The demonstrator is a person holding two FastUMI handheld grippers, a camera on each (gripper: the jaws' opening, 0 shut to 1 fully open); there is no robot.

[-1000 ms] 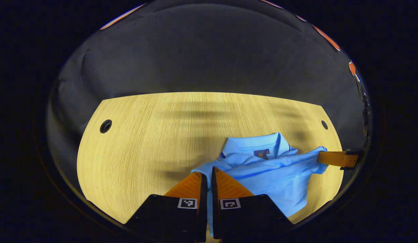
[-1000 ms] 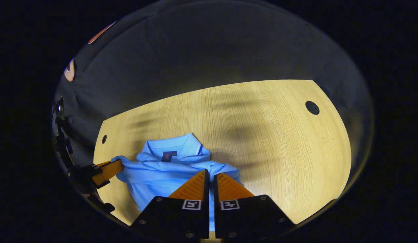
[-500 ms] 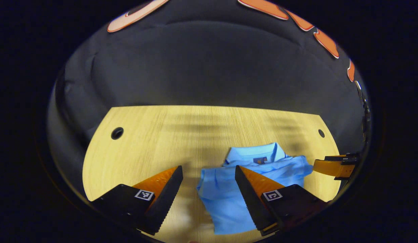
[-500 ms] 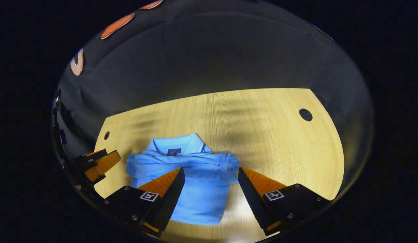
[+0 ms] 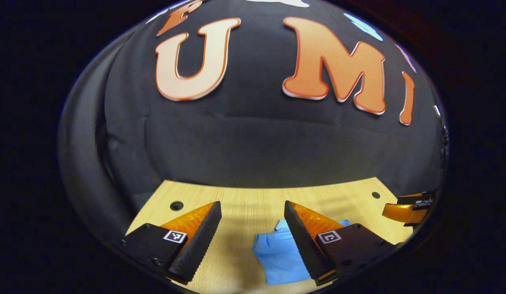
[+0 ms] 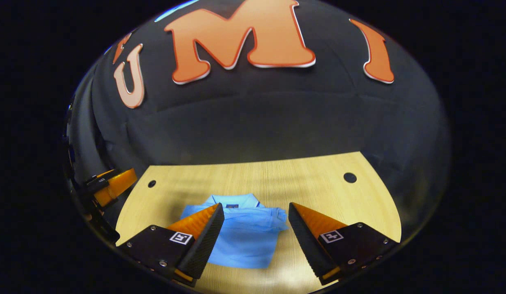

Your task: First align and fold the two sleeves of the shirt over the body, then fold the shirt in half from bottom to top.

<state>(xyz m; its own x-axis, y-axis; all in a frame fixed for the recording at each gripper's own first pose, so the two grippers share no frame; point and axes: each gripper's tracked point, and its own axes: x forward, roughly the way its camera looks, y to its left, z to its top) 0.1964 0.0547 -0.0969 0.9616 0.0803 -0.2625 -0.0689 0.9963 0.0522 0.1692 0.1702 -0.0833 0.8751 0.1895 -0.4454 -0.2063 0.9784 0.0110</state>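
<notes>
Both grippers, left gripper [image 5: 253, 222] and right gripper [image 6: 256, 223], hang above the table [image 6: 318, 183] with fingers spread wide, gripping nothing. A second ago both were pinched on the shirt [image 6: 245, 237]; now it lies folded mid-table, bare wood all round. Right gripper view shows the collar [image 6: 232, 201].

Shirt [image 6: 247, 239]: plain light blue, with a small dark blue label bearing an orange mark just inside the collar. Worktop [image 6: 318, 185]: pale yellow wood with fine straight grain, and round black holes [image 6: 350, 177] near the far corners beyond the shirt. Claw [image 5: 253, 212] bodies: black, each carrying a small square black-and-white marker. Wall behind the worktop: black cloth.
</notes>
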